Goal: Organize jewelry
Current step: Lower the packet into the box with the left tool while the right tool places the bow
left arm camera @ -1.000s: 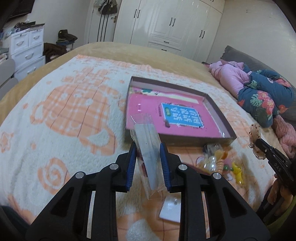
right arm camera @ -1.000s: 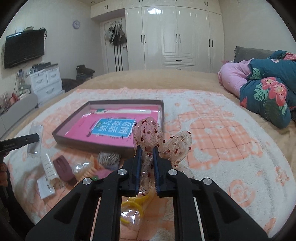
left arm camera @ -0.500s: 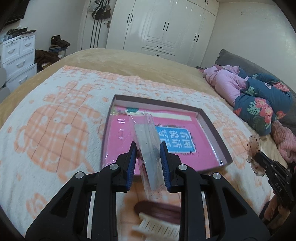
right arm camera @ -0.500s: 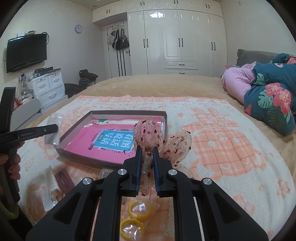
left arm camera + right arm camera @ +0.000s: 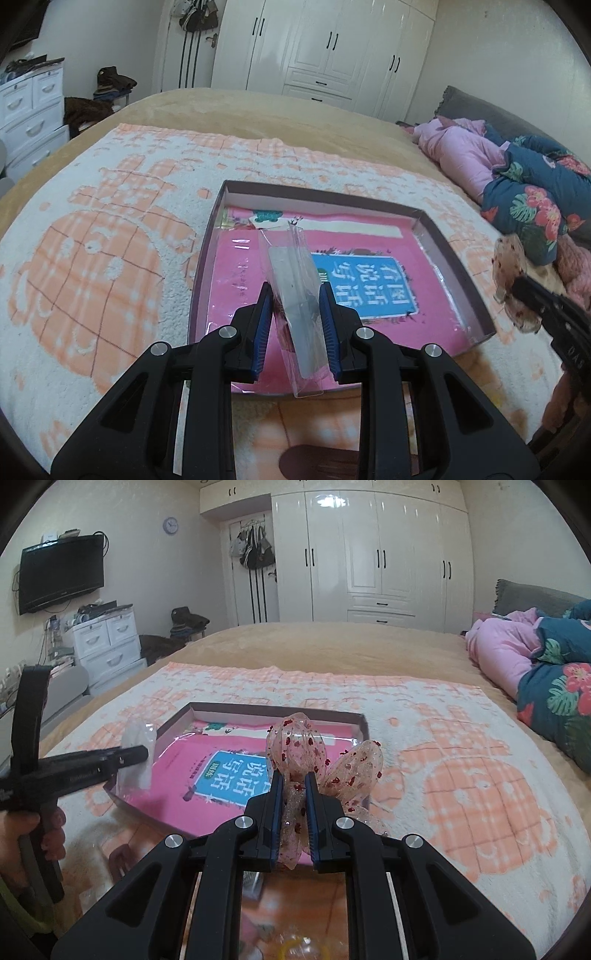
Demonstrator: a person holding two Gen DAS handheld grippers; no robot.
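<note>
Black grippers (image 5: 295, 314), blue finger pads (image 5: 276, 805), silver screws

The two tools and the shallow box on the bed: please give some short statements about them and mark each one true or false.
1. The left tool grips a clear plastic packet. True.
2. The right tool is empty. False: it is shut on a sheer bow with red spots.
3. The shallow box lies on a blanket with an orange pattern. True.
4. The bow already lies inside the box. False: the right tool holds it above the box's near edge.
5. The inside of the box is green. False: it is pink, with a blue label.
</note>
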